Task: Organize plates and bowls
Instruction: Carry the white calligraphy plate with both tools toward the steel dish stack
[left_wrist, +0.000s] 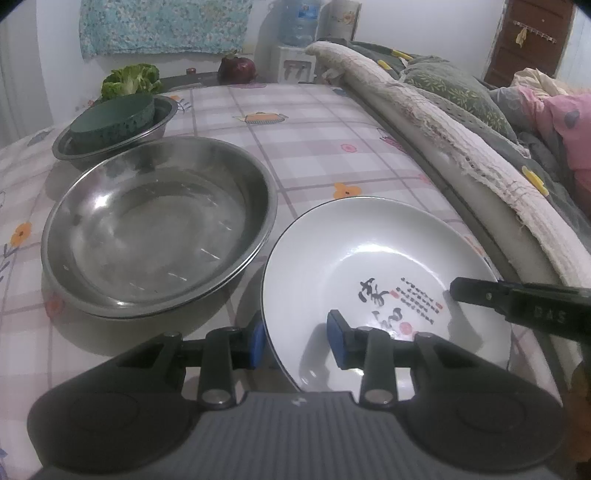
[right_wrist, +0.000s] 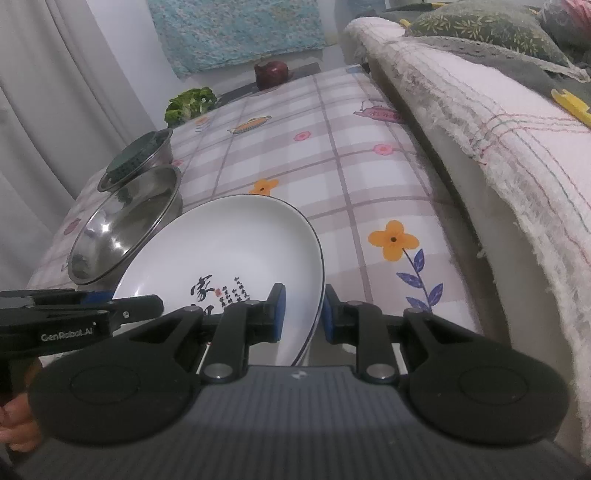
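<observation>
Both grippers are on the white plate (left_wrist: 354, 266) now, one at each side of its rim, and it sits on the checked tablecloth (left_wrist: 303, 147) just beside the big steel basin (left_wrist: 159, 225). The left gripper (left_wrist: 295, 341) has its blue pads astride the near-left edge, one pad outside the rim and one inside over the well, with daylight showing between pad and glaze, so I call it parted and not yet biting. The right gripper (right_wrist: 303, 314) straddles the opposite edge the same way, jaws spread with the rim running between them, no squeeze that I can see. In the right wrist view the plate looks tipped, though whether it is off the cloth I cannot tell. This is glazed ceramic by the look of it: stiff, fairly heavy for its size, slick, and it will chip or shatter if it slips. The rim is the place to take it, pads well over the lip. Farther back, a smaller steel bowl (left_wrist: 110, 129) holds a dark green dish (left_wrist: 114, 118), a likely stacking spot.
</observation>
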